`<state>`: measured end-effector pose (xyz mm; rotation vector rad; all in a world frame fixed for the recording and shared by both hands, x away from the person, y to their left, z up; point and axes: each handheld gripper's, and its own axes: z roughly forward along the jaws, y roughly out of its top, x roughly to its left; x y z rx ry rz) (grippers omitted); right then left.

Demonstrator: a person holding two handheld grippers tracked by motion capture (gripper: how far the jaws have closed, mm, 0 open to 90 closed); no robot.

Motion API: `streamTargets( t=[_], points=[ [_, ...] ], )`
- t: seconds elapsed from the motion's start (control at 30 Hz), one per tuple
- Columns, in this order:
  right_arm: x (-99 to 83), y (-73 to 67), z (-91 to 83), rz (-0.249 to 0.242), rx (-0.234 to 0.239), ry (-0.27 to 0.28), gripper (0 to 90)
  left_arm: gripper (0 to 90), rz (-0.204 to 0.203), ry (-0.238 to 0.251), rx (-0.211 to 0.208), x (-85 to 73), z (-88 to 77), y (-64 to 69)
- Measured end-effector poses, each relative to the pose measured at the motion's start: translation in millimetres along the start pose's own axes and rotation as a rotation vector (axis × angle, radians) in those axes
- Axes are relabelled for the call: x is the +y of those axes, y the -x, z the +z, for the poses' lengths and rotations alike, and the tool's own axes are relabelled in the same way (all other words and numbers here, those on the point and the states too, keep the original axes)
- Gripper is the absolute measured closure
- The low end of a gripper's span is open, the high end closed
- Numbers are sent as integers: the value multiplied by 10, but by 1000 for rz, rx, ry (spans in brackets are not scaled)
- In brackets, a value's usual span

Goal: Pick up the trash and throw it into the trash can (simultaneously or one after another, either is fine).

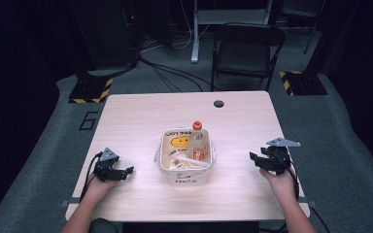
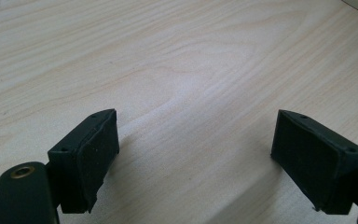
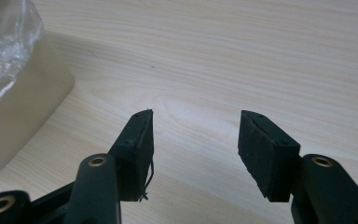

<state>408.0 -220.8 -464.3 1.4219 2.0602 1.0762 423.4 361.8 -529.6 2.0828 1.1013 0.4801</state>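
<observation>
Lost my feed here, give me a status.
Left hand-held gripper open, empty, on table. Right hand-held gripper open, empty, beside fabric basket. Bottle in basket. Path clear.

Pale wood-grain table with a smooth matt finish; matt black gripper pads, slightly rough, with brass-looking rivets; cream cloth-like bin lined with crinkled glossy clear plastic; glossy bottle with orange plastic cap

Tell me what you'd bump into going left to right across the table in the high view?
Left claw → cream smiley-face basket with an orange-capped bottle standing in it → right claw.
</observation>
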Motion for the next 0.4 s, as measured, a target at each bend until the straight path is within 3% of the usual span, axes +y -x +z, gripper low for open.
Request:
streamTargets(
  t=[0.4],
  points=[
    [-236,68,146,28,-53,-45,389,147,-2,0,1,0,0,1]
  ],
)
